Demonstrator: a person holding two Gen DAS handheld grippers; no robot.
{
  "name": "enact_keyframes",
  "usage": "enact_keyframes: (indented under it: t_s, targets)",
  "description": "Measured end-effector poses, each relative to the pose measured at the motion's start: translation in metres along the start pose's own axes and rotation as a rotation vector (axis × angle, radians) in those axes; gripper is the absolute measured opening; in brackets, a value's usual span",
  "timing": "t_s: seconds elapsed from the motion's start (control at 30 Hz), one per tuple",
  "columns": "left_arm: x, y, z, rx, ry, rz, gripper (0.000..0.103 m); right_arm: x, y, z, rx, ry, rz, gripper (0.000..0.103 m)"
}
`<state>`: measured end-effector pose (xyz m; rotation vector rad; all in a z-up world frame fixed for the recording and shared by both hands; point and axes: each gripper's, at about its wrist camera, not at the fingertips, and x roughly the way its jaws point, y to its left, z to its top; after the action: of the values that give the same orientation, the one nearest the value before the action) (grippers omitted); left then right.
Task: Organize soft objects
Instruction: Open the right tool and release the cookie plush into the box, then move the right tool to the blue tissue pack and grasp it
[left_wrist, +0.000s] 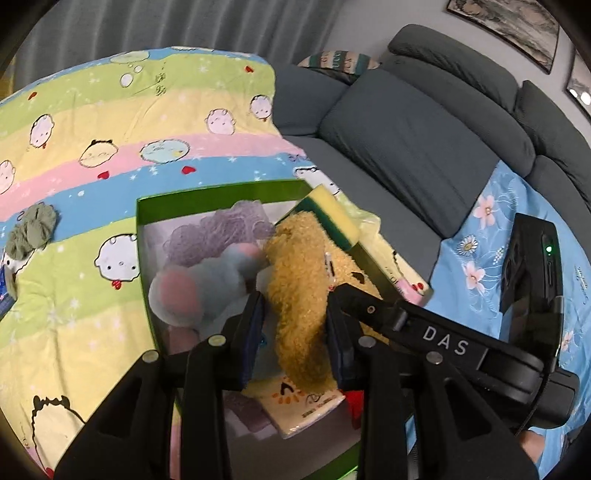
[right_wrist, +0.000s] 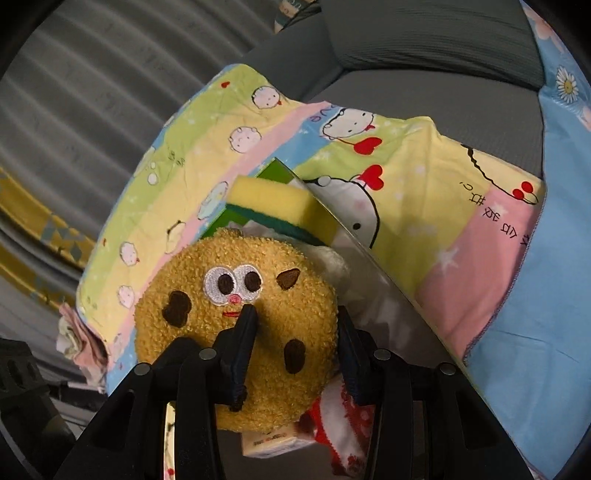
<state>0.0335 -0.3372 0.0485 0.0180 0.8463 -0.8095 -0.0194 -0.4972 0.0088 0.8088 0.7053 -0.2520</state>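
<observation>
The cookie plush (left_wrist: 299, 295) is clamped edge-on between the pads of the left gripper (left_wrist: 295, 339), and its face side (right_wrist: 236, 325) is pinched by the right gripper (right_wrist: 295, 343), whose left finger is pressed across the embroidered mouth while the right finger is set against the rim. The plush is held over the green box (left_wrist: 221, 192), inside its walls. Just behind the plush, at the box's far right corner, a yellow-and-green sponge (left_wrist: 330, 218) is propped on the wall. Left of the plush, a blue-and-pink plush (left_wrist: 199, 284) is seen in the box, with a purple mesh puff (left_wrist: 225, 229) behind it. Beneath the plush a tissue pack (left_wrist: 303, 402) and a red-and-white cloth (right_wrist: 340, 428) are partly covered. The box is rested on a cartoon-print quilt (left_wrist: 92, 155); a grey-green scrunched cloth (left_wrist: 33, 229) is left on the quilt, well apart from the box to the left. A grey sofa (left_wrist: 406, 147) is seen beyond the box's right side. The lower box contents are hidden by both grippers' fingers.
</observation>
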Motion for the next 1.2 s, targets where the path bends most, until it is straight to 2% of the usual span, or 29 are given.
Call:
enact_keyframes:
  t_s: [0.2, 0.3, 0.43, 0.57, 0.63, 0.77, 0.87, 0.93, 1.1, 1.2]
  targets:
    - [-0.001, 0.005, -0.004, -0.017, 0.007, 0.016, 0.034, 0.003, 0.003, -0.003, -0.018, 0.02, -0.013, 0.045]
    - [-0.012, 0.004, -0.006, -0.023, 0.008, -0.009, 0.037, -0.002, 0.009, -0.003, -0.037, 0.009, -0.048, 0.054]
    - [-0.04, 0.005, -0.008, 0.002, -0.046, -0.003, 0.057, -0.016, 0.019, -0.005, -0.074, -0.039, -0.07, 0.074]
    - [-0.074, 0.019, -0.013, -0.012, -0.108, 0.004, 0.076, -0.031, 0.03, -0.007, -0.095, -0.091, -0.039, 0.084]
    - [-0.087, 0.029, -0.017, -0.02, -0.128, 0.025, 0.081, -0.037, 0.036, -0.009, -0.117, -0.112, -0.038, 0.086]
    - [-0.113, 0.061, -0.032, -0.056, -0.154, 0.1, 0.087, -0.044, 0.058, -0.015, -0.185, -0.135, -0.038, 0.087]
    - [-0.131, 0.097, -0.044, -0.134, -0.17, 0.216, 0.087, -0.043, 0.076, -0.022, -0.233, -0.139, -0.039, 0.087]
    - [-0.141, 0.119, -0.052, -0.179, -0.17, 0.26, 0.087, -0.042, 0.087, -0.027, -0.261, -0.14, -0.031, 0.087]
    - [-0.17, 0.179, -0.082, -0.274, -0.167, 0.395, 0.087, -0.033, 0.126, -0.049, -0.368, -0.107, 0.036, 0.088]
    - [-0.184, 0.217, -0.105, -0.368, -0.16, 0.467, 0.087, -0.023, 0.154, -0.068, -0.435, -0.07, 0.1, 0.097]
